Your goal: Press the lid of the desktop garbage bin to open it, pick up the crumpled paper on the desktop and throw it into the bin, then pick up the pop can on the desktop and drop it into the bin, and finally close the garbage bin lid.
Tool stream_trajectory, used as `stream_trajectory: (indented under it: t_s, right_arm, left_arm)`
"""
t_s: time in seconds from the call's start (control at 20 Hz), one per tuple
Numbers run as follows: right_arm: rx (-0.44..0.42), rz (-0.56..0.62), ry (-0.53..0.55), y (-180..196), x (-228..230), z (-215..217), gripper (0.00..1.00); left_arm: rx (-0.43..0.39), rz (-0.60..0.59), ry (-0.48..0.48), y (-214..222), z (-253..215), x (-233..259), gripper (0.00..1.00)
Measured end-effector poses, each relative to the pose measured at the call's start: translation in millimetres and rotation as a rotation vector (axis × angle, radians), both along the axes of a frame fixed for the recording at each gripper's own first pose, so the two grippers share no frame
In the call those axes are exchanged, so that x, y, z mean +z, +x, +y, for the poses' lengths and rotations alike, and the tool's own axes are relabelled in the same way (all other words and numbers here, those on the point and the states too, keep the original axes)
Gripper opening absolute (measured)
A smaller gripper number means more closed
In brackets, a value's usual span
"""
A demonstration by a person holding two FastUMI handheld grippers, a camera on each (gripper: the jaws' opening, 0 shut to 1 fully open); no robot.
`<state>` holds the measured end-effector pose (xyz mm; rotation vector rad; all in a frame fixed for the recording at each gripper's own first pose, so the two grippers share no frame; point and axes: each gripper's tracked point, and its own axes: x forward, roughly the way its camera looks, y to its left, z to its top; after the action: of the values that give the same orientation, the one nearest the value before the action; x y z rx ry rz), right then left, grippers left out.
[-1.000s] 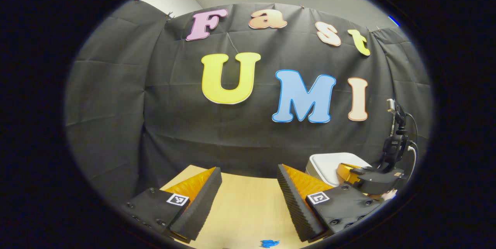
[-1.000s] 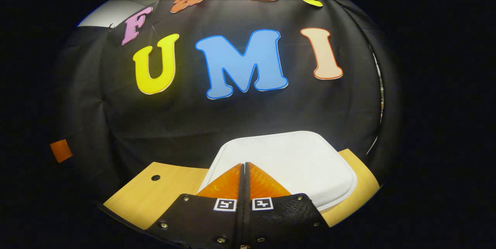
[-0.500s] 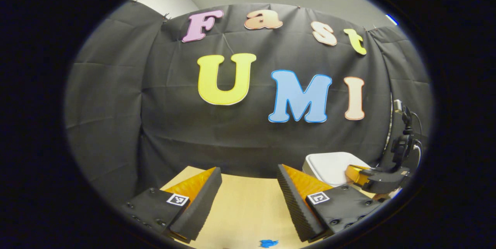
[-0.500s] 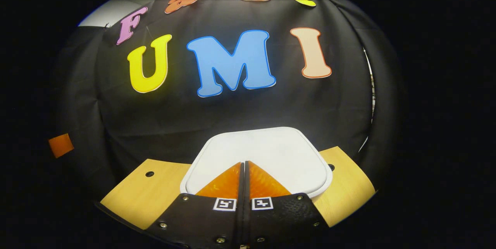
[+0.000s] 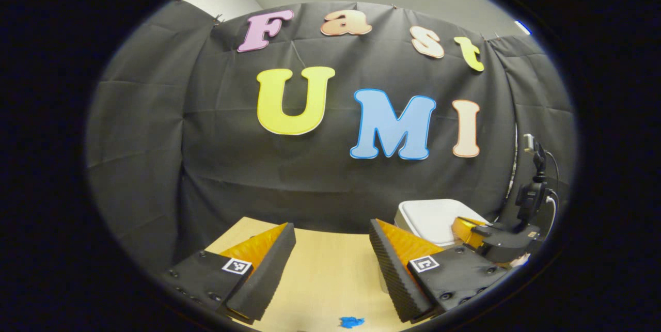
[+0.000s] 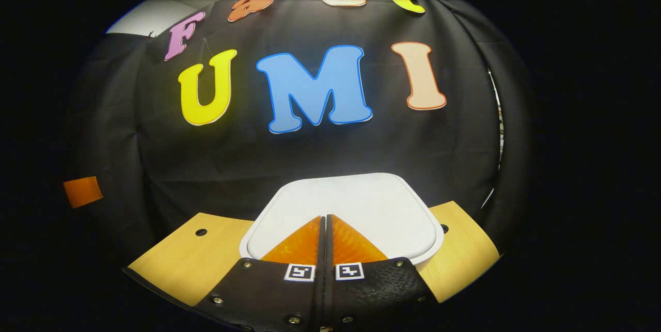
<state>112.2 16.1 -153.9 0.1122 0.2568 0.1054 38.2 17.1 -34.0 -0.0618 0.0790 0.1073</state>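
- The white, rounded-square plastic garbage bin [image 6: 356, 205] stands on the light wooden bench [image 6: 201, 259] close to the black cloth wall, and its lid lies flat and shut.
- In the left gripper view the same bin [image 5: 428, 218] sits at the far right of the bench [image 5: 320, 275], beyond that gripper's right finger.
- The right gripper [image 6: 326, 226] points forward over the near edge of the lid, its fingers pressed together with nothing between them; whether the tips touch the lid cannot be told.
- From the left gripper view, the right gripper [image 5: 467, 228] reaches in from the right, roughly level, its tip over the bin's lid.
- The left gripper [image 5: 330, 234] is held above the bench to the left of the bin, tilted slightly down, fingers spread wide and holding nothing.
- A small blue crumpled scrap [image 5: 351, 321] lies on the bench below the left gripper's fingers.
- Two round holes [image 6: 201, 232] mark the bench on either side of the bin.
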Motion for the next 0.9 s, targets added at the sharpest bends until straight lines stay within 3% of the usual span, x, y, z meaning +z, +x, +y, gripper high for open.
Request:
stream_trajectory:
  t_s: [0.25, 0.6, 0.9]
  right_arm:
    - [-0.022, 0.019, -0.012, -12, 6, -5, 0.00]
    - [-0.044, -0.114, 0.014, -33, 70, -14, 0.00]
    - [-0.035, -0.138, 0.030, -48, 89, -14, 0.00]
  left_arm:
    - [-0.009, -0.007, 0.014, -3, -3, 3, 0.95]
    - [-0.033, -0.015, 0.012, -3, -14, 5, 0.95]
    - [-0.060, -0.025, 0.007, -9, -29, 5, 0.95]
